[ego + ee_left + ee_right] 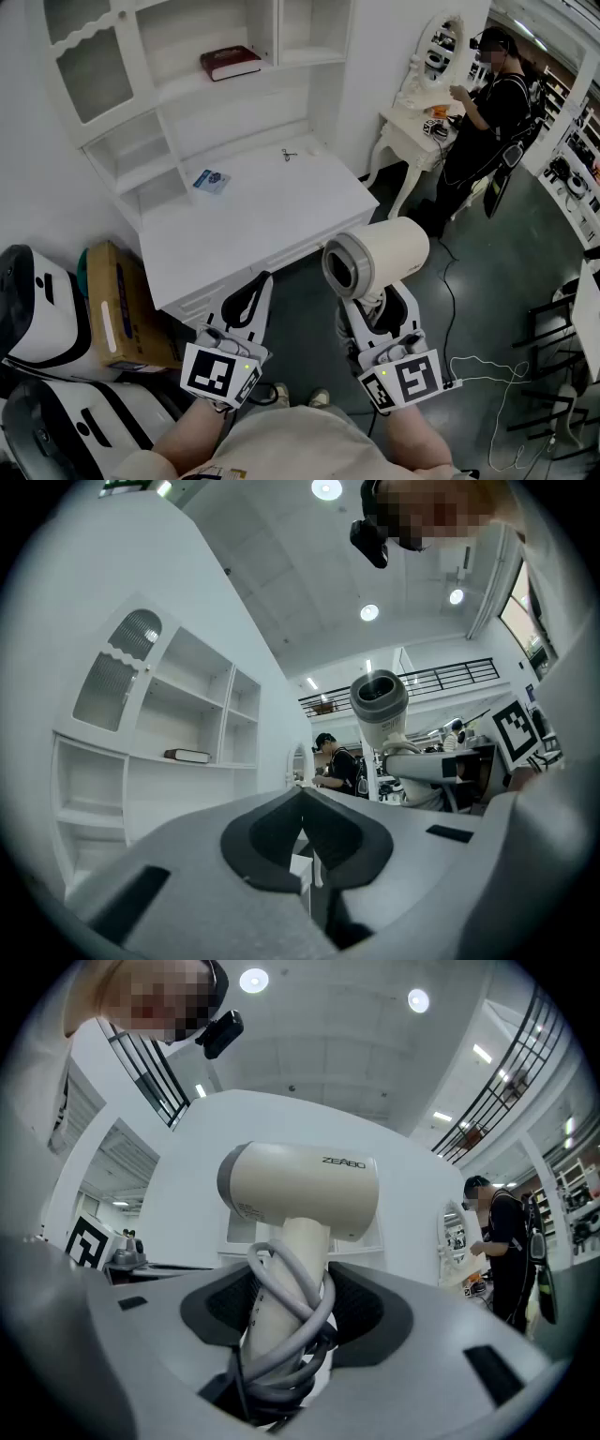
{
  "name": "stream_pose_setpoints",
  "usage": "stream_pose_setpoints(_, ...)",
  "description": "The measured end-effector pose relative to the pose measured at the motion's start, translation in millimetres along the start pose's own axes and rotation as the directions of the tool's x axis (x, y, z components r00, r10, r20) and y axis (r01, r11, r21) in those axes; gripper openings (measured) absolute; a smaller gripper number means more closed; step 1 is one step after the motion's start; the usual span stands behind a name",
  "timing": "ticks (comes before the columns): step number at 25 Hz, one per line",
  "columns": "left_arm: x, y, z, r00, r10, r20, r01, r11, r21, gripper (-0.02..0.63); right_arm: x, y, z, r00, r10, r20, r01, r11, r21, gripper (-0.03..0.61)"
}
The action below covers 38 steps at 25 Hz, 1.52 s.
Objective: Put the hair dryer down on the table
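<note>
A cream hair dryer (375, 260) (300, 1194) stands upright in my right gripper (375, 309) (289, 1312), off the near right corner of the white table (253, 211), over the dark floor. The jaws are shut on its handle, which has a grey cord (291, 1330) wound around it. In the left gripper view the hair dryer (380, 705) shows to the right. My left gripper (251, 300) (302, 841) hangs just off the table's front edge, its jaws closed together and holding nothing.
On the table lie a blue card (212, 180) and small scissors (289, 154). A red book (230, 62) rests on the shelf unit behind. A cardboard box (120, 305) stands left of the table. A person (492, 108) stands at a dressing table (412, 131) far right.
</note>
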<state>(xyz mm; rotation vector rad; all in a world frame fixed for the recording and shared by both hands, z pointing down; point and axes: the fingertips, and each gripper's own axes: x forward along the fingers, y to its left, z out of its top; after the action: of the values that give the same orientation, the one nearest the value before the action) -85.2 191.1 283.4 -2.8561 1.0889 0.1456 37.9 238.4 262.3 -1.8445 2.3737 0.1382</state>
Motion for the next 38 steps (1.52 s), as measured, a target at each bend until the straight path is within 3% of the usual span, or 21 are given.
stream_pose_setpoints(18,5.7,-27.7,-10.4,0.999,-0.007,-0.043,0.008,1.0,0.02,0.014,-18.4,-17.5,0.6,1.0,0.015,-0.001,-0.015,0.999,0.031,0.222)
stream_pose_setpoints(25,11.3,-43.6,-12.8,0.998,0.01,-0.058,-0.01,1.0,-0.004,0.014,-29.5,-32.5,-2.2,0.999,0.039,-0.012,-0.038,0.998,0.046,0.222)
stream_pose_setpoints(38,25.0,-83.7,-14.5,0.996,0.04,-0.077,-0.038,0.999,0.028,0.014,-51.7,-64.3,3.5,0.997,0.077,0.012,-0.077,0.995,0.07,0.222)
